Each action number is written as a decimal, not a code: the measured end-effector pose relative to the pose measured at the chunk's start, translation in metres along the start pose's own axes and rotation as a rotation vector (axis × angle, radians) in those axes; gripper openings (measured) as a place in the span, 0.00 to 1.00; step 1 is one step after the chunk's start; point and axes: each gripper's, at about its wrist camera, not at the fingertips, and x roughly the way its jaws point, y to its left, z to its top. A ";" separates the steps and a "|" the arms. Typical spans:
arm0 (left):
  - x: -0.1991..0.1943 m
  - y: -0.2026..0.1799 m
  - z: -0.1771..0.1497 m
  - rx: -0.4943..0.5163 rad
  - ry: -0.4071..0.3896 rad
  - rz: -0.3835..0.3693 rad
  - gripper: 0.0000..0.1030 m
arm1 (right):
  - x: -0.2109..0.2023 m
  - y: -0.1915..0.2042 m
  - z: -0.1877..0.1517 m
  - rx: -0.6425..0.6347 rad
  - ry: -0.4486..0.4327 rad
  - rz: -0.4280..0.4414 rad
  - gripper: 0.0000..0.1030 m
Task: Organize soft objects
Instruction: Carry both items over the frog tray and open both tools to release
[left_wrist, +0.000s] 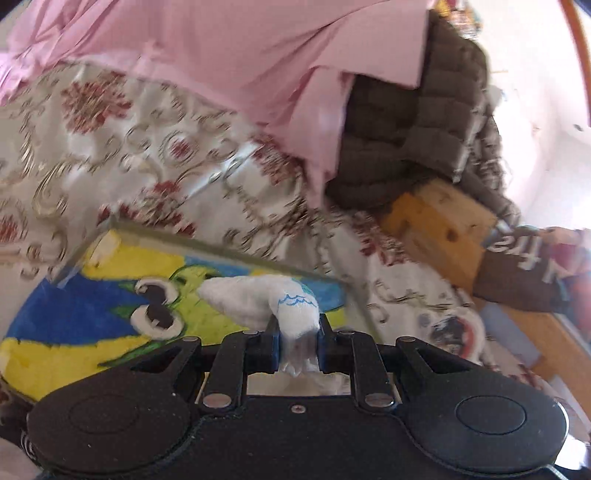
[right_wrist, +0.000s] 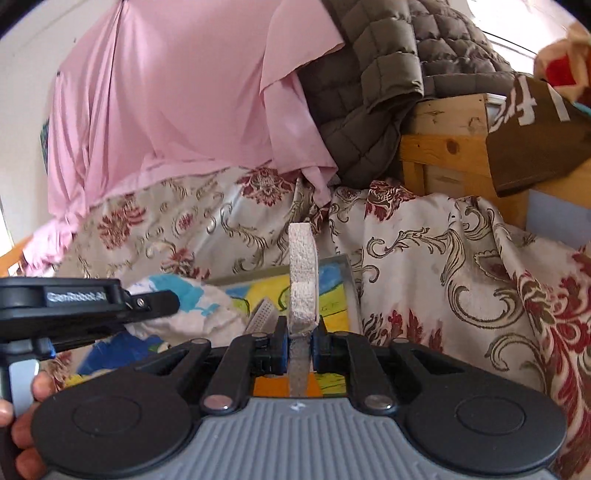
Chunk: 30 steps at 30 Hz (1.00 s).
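White cloth (left_wrist: 291, 306) seemingly pinched between both tongs (left_wrist: 298, 334).

You see a white cloth (left_wrist: 258, 299) with blue scribbles, a pink sheet (right_wrist: 177, 92), a cream bedcover (right_wrist: 443, 258) with red flowers and gold scrolls, a brown quilted jacket (right_wrist: 388, 74), and a yellow, blue and green picture (left_wrist: 110, 314).

Left tool (left_wrist: 297, 334) all black with silver screws; right tool (right_wrist: 299, 341) black over ribbed grey housing.
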 end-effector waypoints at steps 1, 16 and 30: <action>0.003 0.003 -0.001 -0.011 0.011 0.011 0.19 | 0.001 0.002 -0.001 -0.015 0.004 -0.007 0.13; 0.008 0.022 -0.019 -0.014 0.109 0.104 0.28 | 0.022 0.000 -0.006 0.033 0.084 0.043 0.16; -0.013 0.030 -0.013 -0.044 0.083 0.119 0.50 | 0.014 0.012 -0.005 0.042 0.035 0.148 0.48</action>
